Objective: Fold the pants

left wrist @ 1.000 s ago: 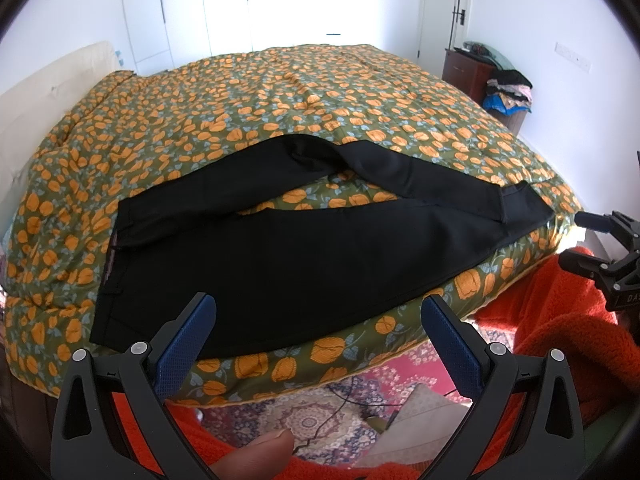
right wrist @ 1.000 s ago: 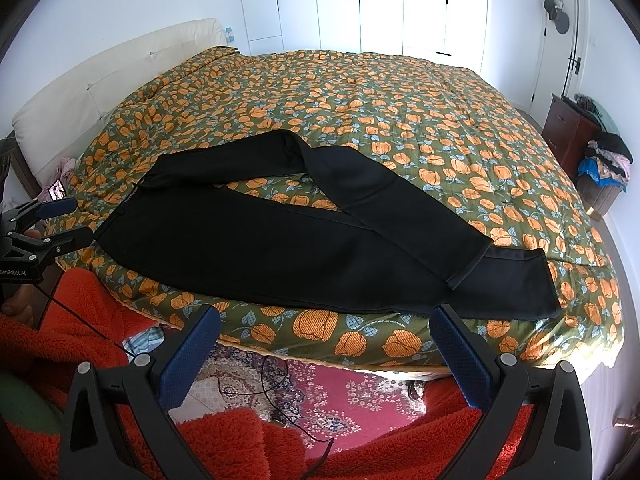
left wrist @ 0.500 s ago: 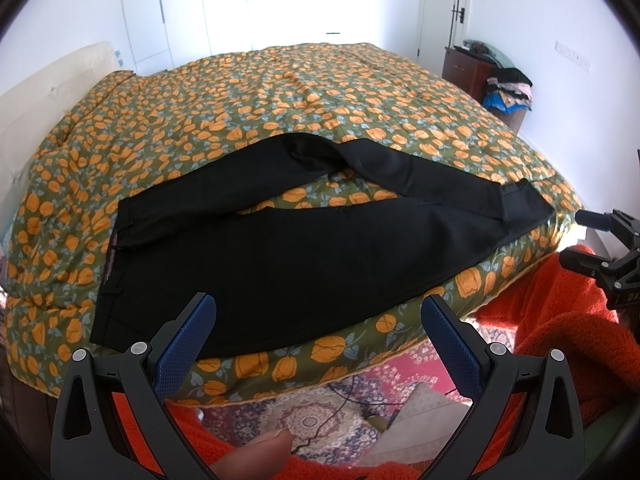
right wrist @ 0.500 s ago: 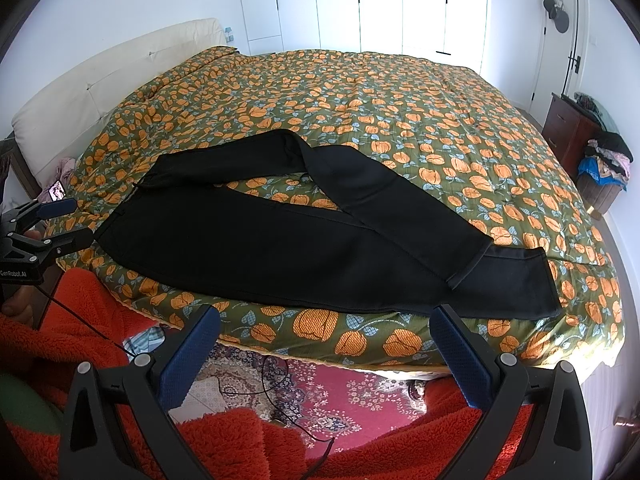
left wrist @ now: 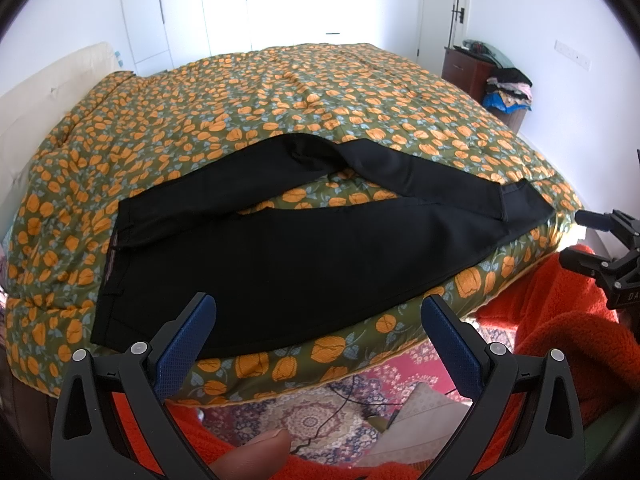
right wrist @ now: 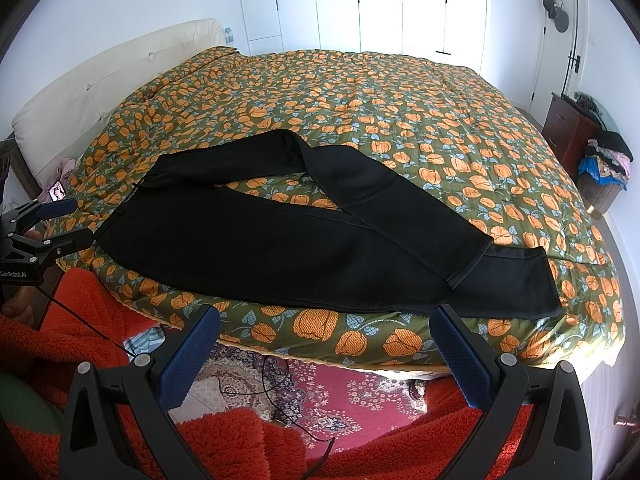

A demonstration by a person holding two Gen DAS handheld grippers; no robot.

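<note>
Black pants point(left wrist: 304, 256) lie spread near the front edge of a bed, waistband to the left, leg ends to the right; they also show in the right wrist view point(right wrist: 280, 248). The far leg is bent and its end crosses over the near leg. My left gripper point(left wrist: 318, 334) is open and empty, held off the bed edge below the waist part. My right gripper point(right wrist: 326, 342) is open and empty, off the bed edge below the leg ends. Each gripper shows at the edge of the other's view: the right one point(left wrist: 592, 240) and the left one point(right wrist: 60, 222).
The bed has a green quilt with orange flowers point(right wrist: 400, 120) and a cream headboard point(right wrist: 100, 92) at the left. A patterned red rug point(right wrist: 320, 384) with a black cable lies below. A dark dresser and a pile of clothes point(right wrist: 604, 156) stand at the right wall.
</note>
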